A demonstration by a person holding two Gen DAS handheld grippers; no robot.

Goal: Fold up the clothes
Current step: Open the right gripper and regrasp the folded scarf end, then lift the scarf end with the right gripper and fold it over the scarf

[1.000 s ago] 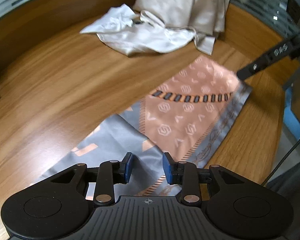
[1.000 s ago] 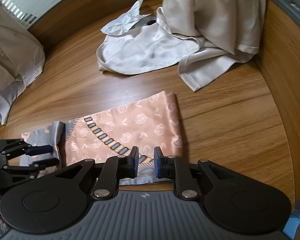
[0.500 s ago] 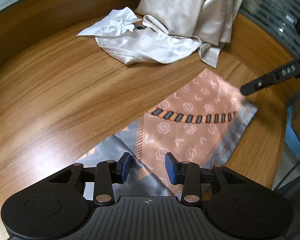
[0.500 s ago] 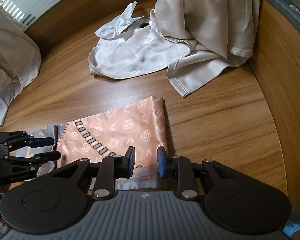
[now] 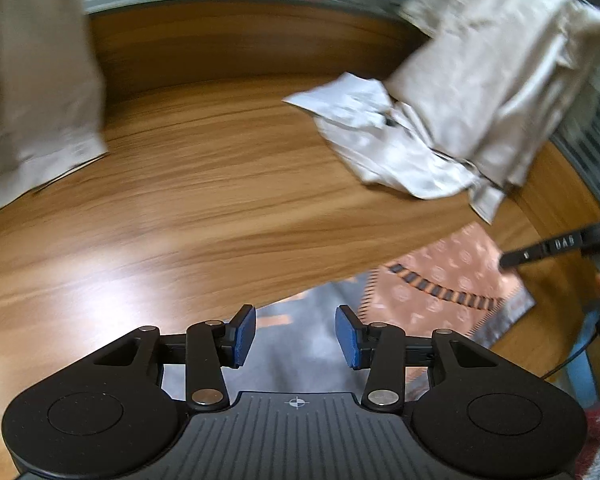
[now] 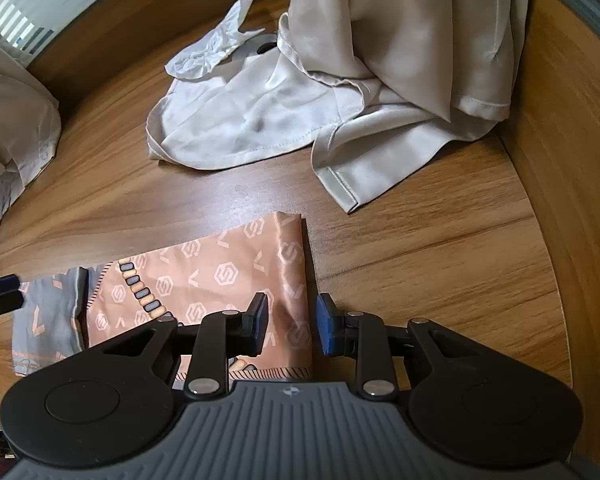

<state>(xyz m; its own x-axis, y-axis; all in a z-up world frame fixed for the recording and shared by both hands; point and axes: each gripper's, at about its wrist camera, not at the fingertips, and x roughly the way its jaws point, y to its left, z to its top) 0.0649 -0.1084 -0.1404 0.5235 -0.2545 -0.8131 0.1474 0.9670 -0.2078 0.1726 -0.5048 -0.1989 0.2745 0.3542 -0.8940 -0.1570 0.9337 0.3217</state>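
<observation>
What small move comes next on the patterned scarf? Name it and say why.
Probably bring the left tool back down over the grey end of the patterned scarf and fold that end over the pink part. Both tools hold nothing; the left tool's jaws are opening over the cloth, the right tool stands open above the folded edge, and the grey end still sticks out unfolded on the wooden table.

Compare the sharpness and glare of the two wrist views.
Left wrist view: motion-blurred throughout, with window glare on the table; the scarf is smeared. Right wrist view: sharp, evenly lit, scarf pattern crisp, edges bowed by the fisheye.
</observation>
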